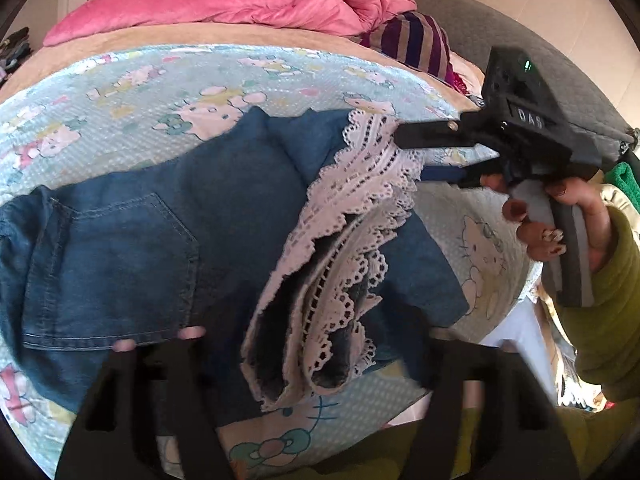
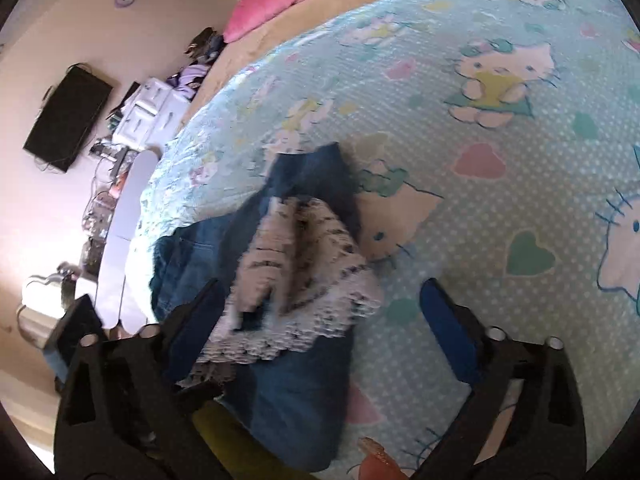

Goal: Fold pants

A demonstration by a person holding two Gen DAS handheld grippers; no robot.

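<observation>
Blue denim pants (image 1: 132,248) with white lace cuffs (image 1: 352,200) lie folded over on a light blue cartoon-cat bedspread (image 1: 160,80); the cuffs rest on top of the seat part. My left gripper (image 1: 308,340) is open, its fingers either side of the lace cuffs, low over the fabric. My right gripper (image 1: 416,156) shows in the left wrist view, open at the far lace edge, holding nothing. In the right wrist view the right gripper (image 2: 320,308) is open over the pants (image 2: 288,392) and lace (image 2: 304,264).
A pink duvet (image 1: 208,4) and a striped cloth (image 1: 416,40) lie at the head of the bed. The bed edge is close on the right (image 1: 516,320). A black screen (image 2: 68,116) and cluttered white drawers (image 2: 148,112) stand beside the bed.
</observation>
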